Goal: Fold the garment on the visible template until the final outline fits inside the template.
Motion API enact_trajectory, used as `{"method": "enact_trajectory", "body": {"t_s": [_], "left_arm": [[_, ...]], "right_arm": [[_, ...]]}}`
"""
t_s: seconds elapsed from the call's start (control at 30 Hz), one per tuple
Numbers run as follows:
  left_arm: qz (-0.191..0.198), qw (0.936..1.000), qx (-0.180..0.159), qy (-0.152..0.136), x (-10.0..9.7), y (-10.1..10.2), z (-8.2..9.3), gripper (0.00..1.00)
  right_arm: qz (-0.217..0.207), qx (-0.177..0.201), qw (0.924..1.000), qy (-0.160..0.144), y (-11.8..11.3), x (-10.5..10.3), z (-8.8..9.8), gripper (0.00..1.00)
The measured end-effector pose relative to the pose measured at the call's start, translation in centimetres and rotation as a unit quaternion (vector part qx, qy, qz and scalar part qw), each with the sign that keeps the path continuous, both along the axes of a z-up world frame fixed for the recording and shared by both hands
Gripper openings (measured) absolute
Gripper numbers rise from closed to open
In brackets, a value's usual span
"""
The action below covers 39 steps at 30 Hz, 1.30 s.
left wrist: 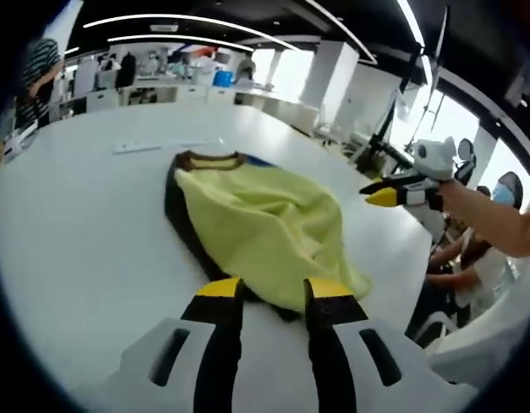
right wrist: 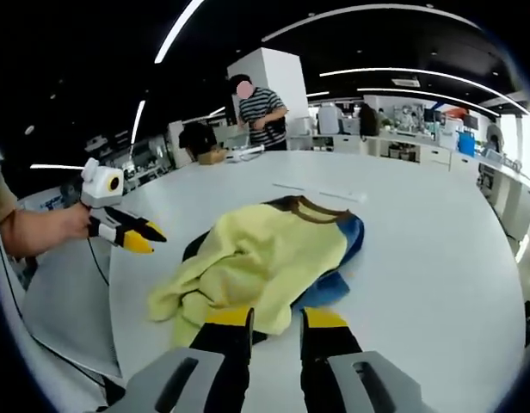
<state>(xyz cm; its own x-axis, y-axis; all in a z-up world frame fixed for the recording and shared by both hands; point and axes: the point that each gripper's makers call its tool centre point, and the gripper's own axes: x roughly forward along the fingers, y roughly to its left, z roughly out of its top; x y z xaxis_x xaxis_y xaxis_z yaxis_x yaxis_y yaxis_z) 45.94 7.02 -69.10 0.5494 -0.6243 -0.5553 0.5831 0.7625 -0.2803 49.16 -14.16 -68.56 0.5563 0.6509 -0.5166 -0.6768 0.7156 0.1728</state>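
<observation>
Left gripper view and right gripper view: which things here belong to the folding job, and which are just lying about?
Job:
yellow garment, crumpled on the white table
dark template beneath it
left gripper
right gripper

Lying about:
pale strip on the table beyond the garment
benches with equipment behind
standing person in a striped shirt

The garment was pale yellow, with a brown collar and blue and dark panels beneath it. The table was white. Both grippers had black jaws with yellow tips on white bodies. A person wore a striped shirt.
</observation>
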Motion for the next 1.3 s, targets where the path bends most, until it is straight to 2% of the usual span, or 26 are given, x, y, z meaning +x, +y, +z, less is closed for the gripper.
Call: {"method": "enact_trajectory", "body": {"t_s": [0.13,0.63,0.73,1.07,1.3], "left_arm": [[-0.003,1.0000,0.000,0.009,-0.5,-0.2,-0.7,0.24],[-0.034,0.9980,0.041,0.034,-1.8,-1.0,-4.3,0.19],[-0.039,0.9975,0.052,0.028,-1.8,-1.0,-4.5,0.16],[-0.049,0.9968,0.055,0.030,-1.6,-2.1,-5.5,0.15],[-0.050,0.9966,0.058,0.030,-1.3,-2.3,-5.9,0.09]], "right_arm": [[0.002,-0.001,1.0000,0.008,0.2,-0.5,-0.8,0.17],[0.023,-0.015,0.9991,0.033,1.2,-1.7,-3.4,0.13],[0.027,-0.018,0.9988,0.038,1.4,-1.8,-3.9,0.13],[0.034,-0.020,0.9980,0.049,2.1,-2.0,-5.1,0.12],[0.039,-0.027,0.9974,0.054,2.2,-1.9,-6.0,0.10]]}}
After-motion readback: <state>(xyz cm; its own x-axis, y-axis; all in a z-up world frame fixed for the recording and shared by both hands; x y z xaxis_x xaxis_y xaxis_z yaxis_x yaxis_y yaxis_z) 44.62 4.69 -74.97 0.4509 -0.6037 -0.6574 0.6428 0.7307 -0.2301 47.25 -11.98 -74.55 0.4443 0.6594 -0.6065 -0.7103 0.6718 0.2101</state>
